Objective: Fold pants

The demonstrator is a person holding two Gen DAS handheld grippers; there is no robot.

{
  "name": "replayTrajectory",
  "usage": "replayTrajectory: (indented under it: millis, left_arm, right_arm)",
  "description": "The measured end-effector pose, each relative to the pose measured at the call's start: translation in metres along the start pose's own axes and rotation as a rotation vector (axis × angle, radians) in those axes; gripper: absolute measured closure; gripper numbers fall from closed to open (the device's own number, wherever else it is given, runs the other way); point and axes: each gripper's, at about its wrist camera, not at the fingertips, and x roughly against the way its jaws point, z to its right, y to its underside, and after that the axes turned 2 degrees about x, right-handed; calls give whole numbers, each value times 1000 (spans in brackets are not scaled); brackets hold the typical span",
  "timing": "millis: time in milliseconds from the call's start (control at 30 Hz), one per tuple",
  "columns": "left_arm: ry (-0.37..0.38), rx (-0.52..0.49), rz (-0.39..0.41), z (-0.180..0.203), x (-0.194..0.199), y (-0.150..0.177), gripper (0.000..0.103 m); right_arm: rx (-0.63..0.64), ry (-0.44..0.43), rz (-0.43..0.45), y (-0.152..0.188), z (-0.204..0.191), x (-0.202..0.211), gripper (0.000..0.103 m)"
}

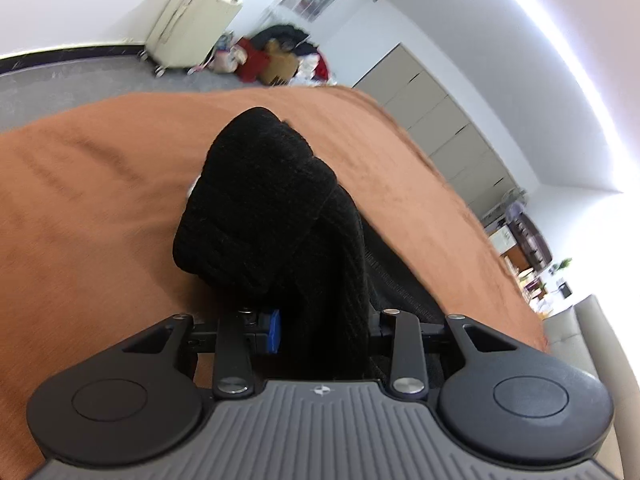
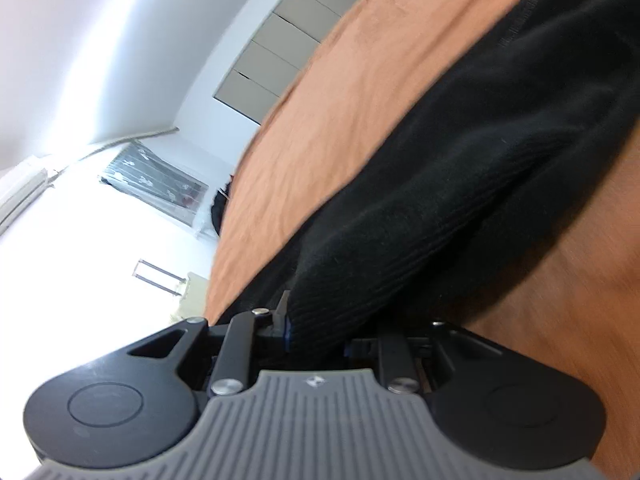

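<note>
Black ribbed-knit pants (image 1: 256, 208) against a plain rust-orange cloth (image 1: 100, 200). Black gripper arms with a grey ridged body, blue pad on the left gripper (image 1: 324, 330). Cream suitcase (image 1: 192, 24), grey carpet (image 1: 60, 88), beige-grey cabinet fronts (image 1: 436, 116), white walls. Red and black heap of clothes (image 1: 280, 56).

bright daylight room. white wall (image 1: 500, 20) blown out to glare in left wrist view; window side (image 2: 60, 240) overexposed in right wrist view. motion blur smears orange cover (image 2: 340, 120) and far clutter. strong fisheye bending, dark corners. black pants (image 1: 272, 200) lose detail, shadow beneath.
</note>
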Motion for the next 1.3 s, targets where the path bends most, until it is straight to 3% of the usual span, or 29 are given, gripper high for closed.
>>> replayTrajectory:
  millis: [267, 433, 500, 567, 633, 700, 767, 867, 900, 967, 1067, 1133, 1167, 1233, 1300]
  left_arm:
    - [-25, 14, -21, -15, 19, 16, 64]
    - [-59, 28, -52, -31, -2, 11, 62]
    - [-71, 10, -47, -29, -4, 10, 53]
    - [-112, -65, -50, -19, -1, 12, 44]
    - [-144, -121, -77, -11, 4, 12, 42]
    - [-179, -166, -102, -7, 16, 12, 44]
    - [-215, -213, -115, -4, 33, 13, 44]
    - [-180, -235, -75, 4, 61, 14, 48]
    - [-174, -248, -56, 10, 66, 12, 48]
    - [-144, -270, -33, 24, 68, 11, 48]
    - [-79, -288, -16, 47, 55, 6, 48]
    - [-62, -314, -4, 65, 39, 5, 47]
    - [-51, -335, -7, 75, 29, 6, 40]
    - [-44, -366, -11, 91, 7, 7, 37]
    - [-49, -388, -29, 102, -13, 14, 37]
  right_arm:
    - [-54, 50, -38, 30, 24, 25, 87]
    - [-37, 56, -67, 34, 34, 16, 85]
    - [-78, 65, -98, 35, 40, 8, 69]
    - [-115, 12, -119, 33, 47, 3, 58]
    - [-106, -11, -144, 29, 43, 9, 39]
    - [-103, -21, -181, 23, 36, 20, 14]
    - [-78, 5, -212, 13, 33, 39, 6]
    - [-42, 49, -237, -16, 43, 73, 6]
    - [-26, 64, -190, -27, 50, 90, 6]
    - [5, 163, 8, -62, 72, 129, 5]
    - [-52, 306, 216, -117, 112, 167, 5]
    - [-128, 344, 294, -147, 142, 179, 5]
    - [-167, 363, 324, -159, 155, 182, 5]
    - [-191, 378, 367, -176, 175, 184, 5]
    - [-216, 381, 360, -184, 191, 172, 5]
